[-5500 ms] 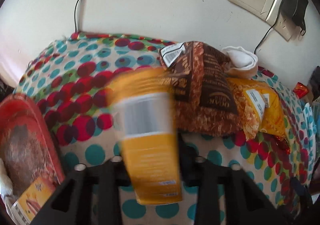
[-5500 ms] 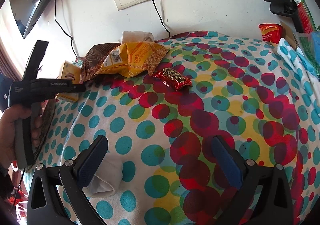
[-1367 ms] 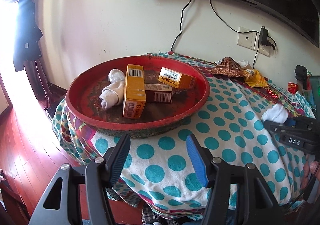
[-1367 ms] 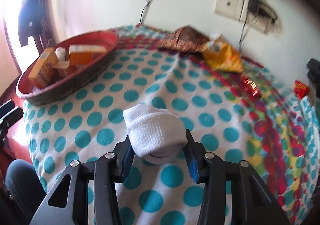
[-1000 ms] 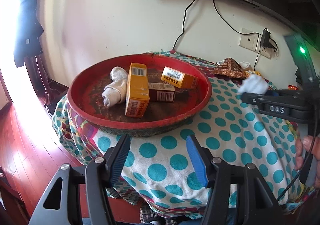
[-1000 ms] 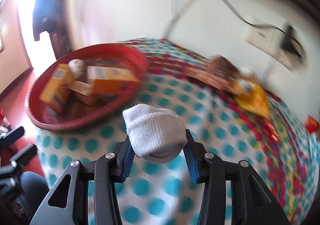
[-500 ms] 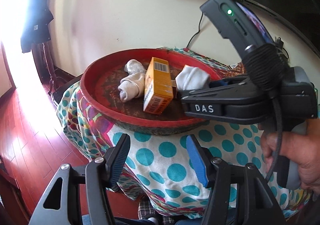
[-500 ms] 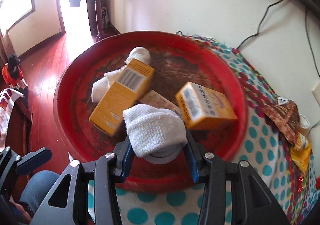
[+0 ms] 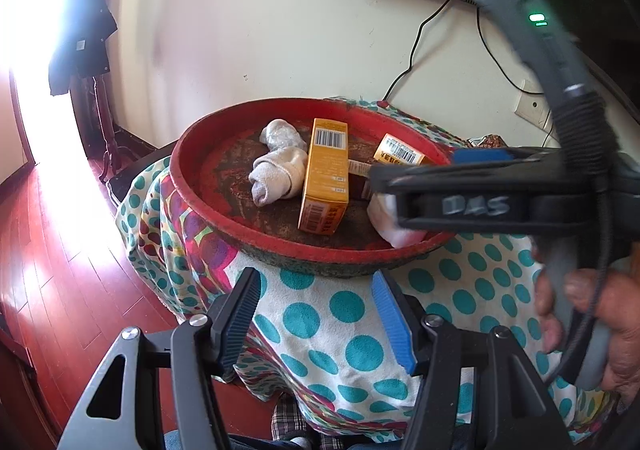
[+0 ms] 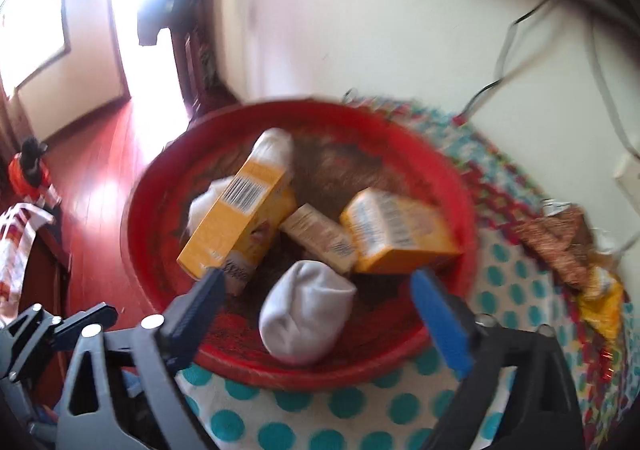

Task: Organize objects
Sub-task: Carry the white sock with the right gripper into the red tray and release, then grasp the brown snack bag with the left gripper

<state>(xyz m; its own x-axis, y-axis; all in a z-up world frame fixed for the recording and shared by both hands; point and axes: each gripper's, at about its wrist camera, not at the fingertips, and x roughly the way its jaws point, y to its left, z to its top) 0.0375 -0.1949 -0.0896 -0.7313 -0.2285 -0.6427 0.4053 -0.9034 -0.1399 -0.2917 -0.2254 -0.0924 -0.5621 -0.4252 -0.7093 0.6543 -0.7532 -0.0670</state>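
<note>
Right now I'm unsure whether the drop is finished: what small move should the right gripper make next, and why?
Probably lift the right gripper up and back from the red tray. Its jaws are opening, and the white rolled sock lies between them on the tray floor, touched by neither pad. More packets wait on the polka-dot cloth.

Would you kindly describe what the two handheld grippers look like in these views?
Both are black frames with silver bolts and two fingers faced with ribbed blue pads: the left gripper and the right gripper. Seen side-on from the left wrist, the right one bears raised "DAS" lettering, a grey handle with a green light, and a black cable.
</note>
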